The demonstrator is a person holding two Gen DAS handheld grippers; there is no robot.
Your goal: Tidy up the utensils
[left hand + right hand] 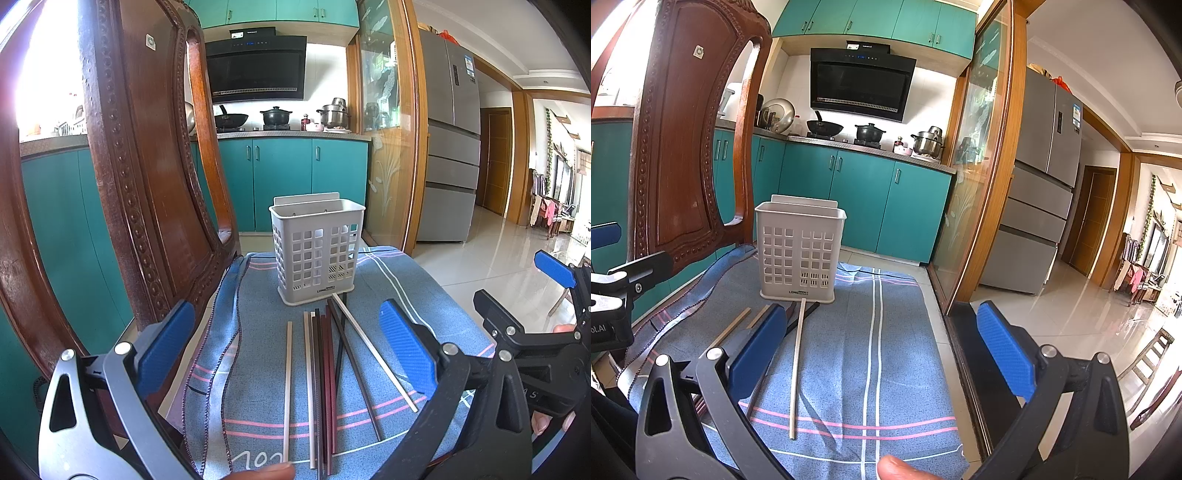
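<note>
A white perforated utensil holder (317,254) (799,251) stands upright and empty at the far end of a blue striped cloth (258,369) (879,350). Several chopsticks (325,369) in cream, dark red and black lie loose in front of it. One pale chopstick (373,350) (796,369) lies apart on the right, its far tip touching the holder's base. My left gripper (288,347) hovers open over the bunch, holding nothing. My right gripper (881,352) (524,291) is open over bare cloth to the right of the pale chopstick. Its left finger hides part of the bunch.
A carved wooden chair back (147,184) (683,147) rises close on the left. The cloth's right edge drops to a tiled floor (1052,314) beside a wood-framed glass door (979,166). A thumb (901,469) shows at the bottom. Teal kitchen cabinets (280,177) stand behind.
</note>
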